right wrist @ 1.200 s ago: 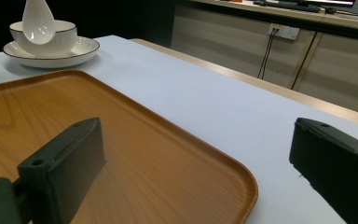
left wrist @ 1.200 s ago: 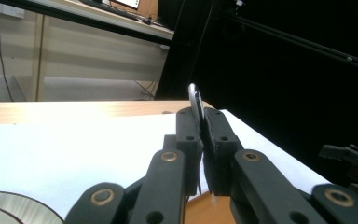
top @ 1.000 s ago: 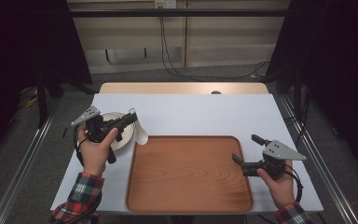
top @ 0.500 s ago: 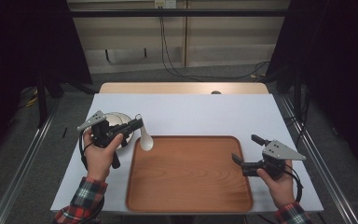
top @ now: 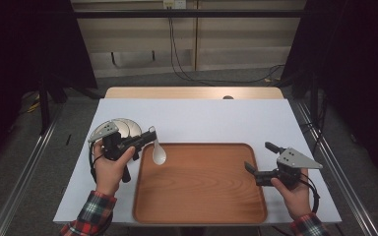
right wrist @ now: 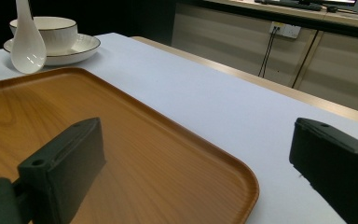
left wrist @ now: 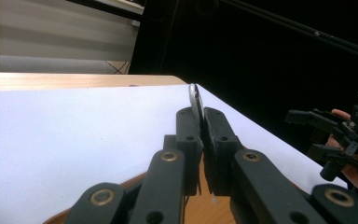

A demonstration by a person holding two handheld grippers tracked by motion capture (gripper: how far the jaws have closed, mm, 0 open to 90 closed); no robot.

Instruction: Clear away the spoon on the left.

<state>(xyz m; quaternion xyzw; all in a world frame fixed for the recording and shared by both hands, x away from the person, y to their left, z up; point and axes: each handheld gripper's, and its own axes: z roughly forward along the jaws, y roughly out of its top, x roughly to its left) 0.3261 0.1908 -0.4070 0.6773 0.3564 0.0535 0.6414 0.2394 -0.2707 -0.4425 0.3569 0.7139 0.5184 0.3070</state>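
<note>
Two claws were held over a white bench. One, the left claw (top: 150, 133), was clamped on the handle of a white spoon (top: 158, 153), whose bowl hung below it over the near left corner of a wooden tray (top: 202, 206). Just behind that claw sat a bowl (right wrist: 44, 25) on a saucer (right wrist: 81, 49), on the bench beside the tray. Across the tray, the right claw (top: 261, 158) hovered at the right edge with its jaws wide apart and nothing between them.
</note>
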